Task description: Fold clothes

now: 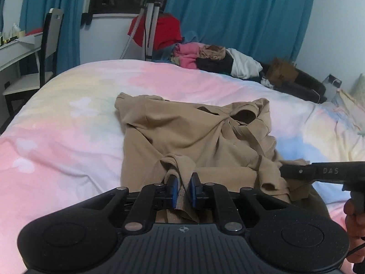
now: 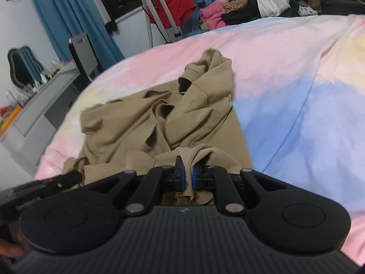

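Left hand-held gripper (image 1: 182,183): pads pinching near hem of tan garment (image 1: 189,134). Right hand-held gripper (image 2: 187,174): also clamped on fold of same hem. Garment lies crumpled on bed (image 1: 68,118), far end bunched, tie strap twisted across middle.

You likely want to lift both grips together, spread them apart until hem is taut, shake wrinkles out, then lay flat before folding. Keep pinch firm; thin fabric may slip.

Containers: none in view. Clothes pile (image 1: 205,57) sits loose at far edge of bed.
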Motion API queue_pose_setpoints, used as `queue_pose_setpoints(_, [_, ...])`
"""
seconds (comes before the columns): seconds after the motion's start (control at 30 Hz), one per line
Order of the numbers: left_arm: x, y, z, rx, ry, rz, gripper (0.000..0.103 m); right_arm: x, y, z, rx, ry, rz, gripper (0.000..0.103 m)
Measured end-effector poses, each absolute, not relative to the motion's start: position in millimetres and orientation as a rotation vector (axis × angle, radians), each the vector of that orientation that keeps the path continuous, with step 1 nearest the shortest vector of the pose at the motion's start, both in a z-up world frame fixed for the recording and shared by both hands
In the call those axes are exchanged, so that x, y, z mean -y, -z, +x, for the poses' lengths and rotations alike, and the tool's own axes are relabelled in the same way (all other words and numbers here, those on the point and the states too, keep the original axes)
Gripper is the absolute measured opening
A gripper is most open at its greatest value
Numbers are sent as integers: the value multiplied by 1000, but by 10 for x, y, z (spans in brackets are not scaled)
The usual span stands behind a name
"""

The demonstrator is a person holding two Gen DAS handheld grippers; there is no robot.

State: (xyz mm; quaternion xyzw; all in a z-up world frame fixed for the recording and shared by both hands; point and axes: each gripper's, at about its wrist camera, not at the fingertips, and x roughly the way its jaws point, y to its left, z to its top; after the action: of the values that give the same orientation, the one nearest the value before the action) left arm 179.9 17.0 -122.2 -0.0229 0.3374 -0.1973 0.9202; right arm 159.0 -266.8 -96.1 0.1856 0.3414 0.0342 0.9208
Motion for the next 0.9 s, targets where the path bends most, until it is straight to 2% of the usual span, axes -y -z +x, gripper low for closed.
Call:
queue_pose_setpoints(0.13, [-138, 1211, 1809, -723, 389, -48, 19, 2646, 985, 1619, -707, -67, 362, 11])
queue_pose_setpoints(0.2, [-115, 1168, 1763, -714, 393, -34, 28, 2629, 950, 1589, -699, -67, 350, 13])
queue_pose_setpoints(0.23, [-106, 1142, 1730, -705, 387, -25, 37, 2632, 929, 1574, -700, -66, 348, 13])
queue_pose_setpoints(0.27, [-99, 1116, 1691, -695, 377, -13, 47, 2646, 907, 1572, -700, -66, 349, 19])
queue_pose_setpoints(0.33, [-87, 1050, 1594, -666, 369, 9, 56, 2669, 854, 1506, -678, -64, 351, 40])
queue_pose_setpoints(0.37, [-84, 1013, 1538, -651, 375, 10, 62, 2680, 828, 1472, -667, -64, 353, 63])
queue_pose_setpoints(0.4, [-83, 975, 1480, -637, 387, 5, 66, 2681, 785, 1402, -637, -45, 343, 75])
queue_pose_setpoints(0.43, [-82, 938, 1422, -622, 399, 1, 75, 2678, 739, 1340, -616, -35, 330, 91])
queue_pose_setpoints(0.47, [-77, 898, 1349, -600, 401, -2, 86, 2676, 693, 1280, -595, -27, 318, 89])
queue_pose_setpoints(0.6, [-31, 747, 1006, -499, 388, 27, 103, 2660, 506, 1006, -487, -2, 275, 89])
queue_pose_setpoints(0.73, [33, 632, 658, -422, 380, 126, 103, 2603, 341, 572, -286, 24, 230, 89])
queue_pose_setpoints(0.9, [-51, 556, 369, -395, 362, 101, 103, 2570, 289, 258, -230, 37, 194, 89])
